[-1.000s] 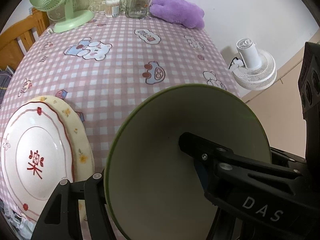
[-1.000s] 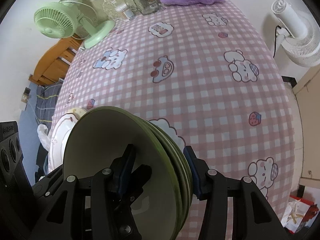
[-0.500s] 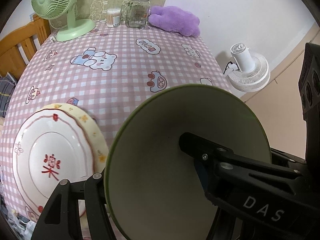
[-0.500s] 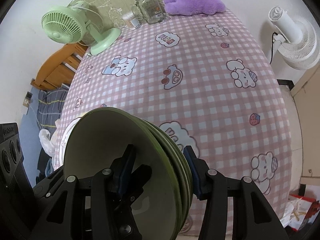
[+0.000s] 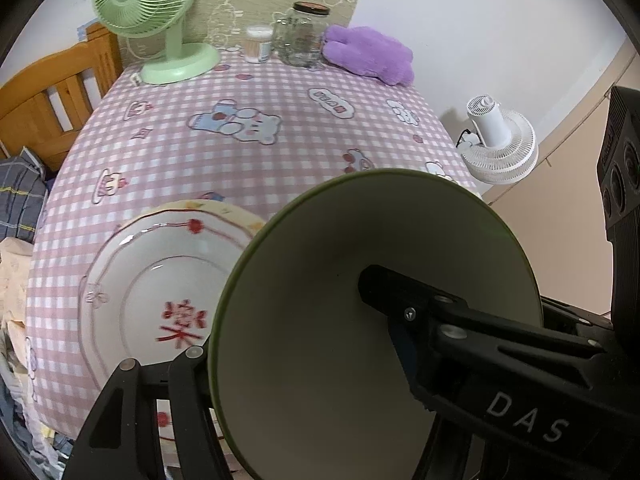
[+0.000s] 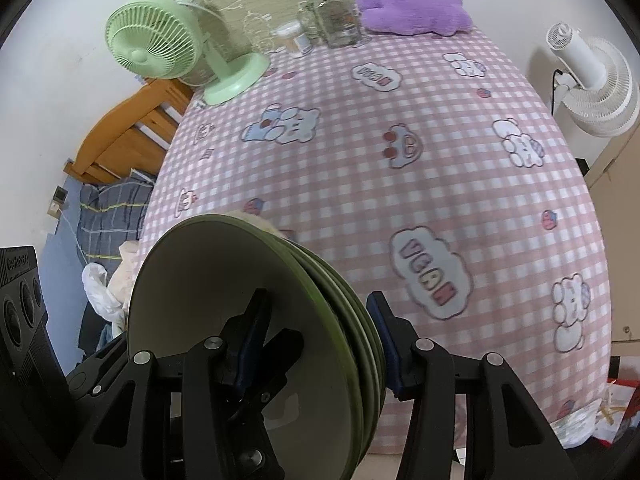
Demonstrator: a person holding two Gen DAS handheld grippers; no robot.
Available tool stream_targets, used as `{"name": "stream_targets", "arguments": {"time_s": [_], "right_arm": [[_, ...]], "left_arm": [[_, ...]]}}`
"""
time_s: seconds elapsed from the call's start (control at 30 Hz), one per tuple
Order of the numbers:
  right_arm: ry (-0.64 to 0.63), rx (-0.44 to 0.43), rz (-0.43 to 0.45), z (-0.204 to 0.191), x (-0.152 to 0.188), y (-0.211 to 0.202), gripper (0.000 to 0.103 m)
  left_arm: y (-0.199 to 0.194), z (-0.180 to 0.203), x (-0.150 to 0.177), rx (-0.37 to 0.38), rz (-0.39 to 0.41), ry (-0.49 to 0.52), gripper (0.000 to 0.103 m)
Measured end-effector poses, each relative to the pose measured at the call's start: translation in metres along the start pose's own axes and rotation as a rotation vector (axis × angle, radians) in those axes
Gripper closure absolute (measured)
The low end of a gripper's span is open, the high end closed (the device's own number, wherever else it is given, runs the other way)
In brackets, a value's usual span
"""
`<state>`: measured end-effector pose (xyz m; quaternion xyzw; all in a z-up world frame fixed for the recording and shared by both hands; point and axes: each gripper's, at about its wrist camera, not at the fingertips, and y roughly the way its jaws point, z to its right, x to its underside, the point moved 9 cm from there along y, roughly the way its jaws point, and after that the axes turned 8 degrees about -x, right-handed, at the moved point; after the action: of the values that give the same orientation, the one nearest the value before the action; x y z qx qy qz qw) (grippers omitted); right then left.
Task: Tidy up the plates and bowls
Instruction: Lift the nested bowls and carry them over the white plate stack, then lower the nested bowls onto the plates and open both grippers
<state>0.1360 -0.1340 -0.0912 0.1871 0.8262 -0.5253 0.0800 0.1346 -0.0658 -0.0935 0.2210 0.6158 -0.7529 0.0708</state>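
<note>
Both grippers hold one stack of green bowls (image 5: 360,232) tilted on edge above the near end of the table. My left gripper (image 5: 284,314) is shut on the stack, one finger inside the top bowl and one behind the rim. My right gripper (image 6: 316,298) clamps the same stack (image 6: 208,280) across its nested rims. A white plate with red flowers (image 5: 160,280) lies on a yellow-rimmed plate (image 5: 240,214) on the pink checked tablecloth (image 5: 240,160), just left of the bowls. In the right wrist view only a cream sliver of those plates (image 6: 250,216) shows behind the bowls.
At the far end of the table stand a green fan (image 5: 160,20), a glass jar (image 5: 304,36), a small swab tub (image 5: 258,44) and a purple plush (image 5: 368,56). A white floor fan (image 5: 500,140) is off the table's right side. A wooden bed frame (image 5: 48,96) with bedding is on the left.
Both grippers have drawn back and risen with the bowl stack, so more of the table shows. The plates now sit further right and higher in the left wrist view.
</note>
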Motion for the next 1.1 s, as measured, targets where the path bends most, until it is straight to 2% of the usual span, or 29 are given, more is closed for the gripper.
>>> {"name": "stream_targets", "arguments": {"time_s": [0.37, 0.63, 1.1], "right_arm": [[-0.003, -0.012, -0.003, -0.05, 0.009, 0.03, 0.05], [-0.001, -0.012, -0.025, -0.077, 0.007, 0.057, 0.05], [0.02, 0.011, -0.102, -0.082, 0.002, 0.094, 0.05]], "left_arm": [[-0.007, -0.057, 0.006, -0.01, -0.002, 0.001, 0.035], [0.002, -0.094, 0.002, -0.008, -0.028, -0.009, 0.035], [0.028, -0.116, 0.0, 0.005, -0.102, -0.034, 0.035]]}}
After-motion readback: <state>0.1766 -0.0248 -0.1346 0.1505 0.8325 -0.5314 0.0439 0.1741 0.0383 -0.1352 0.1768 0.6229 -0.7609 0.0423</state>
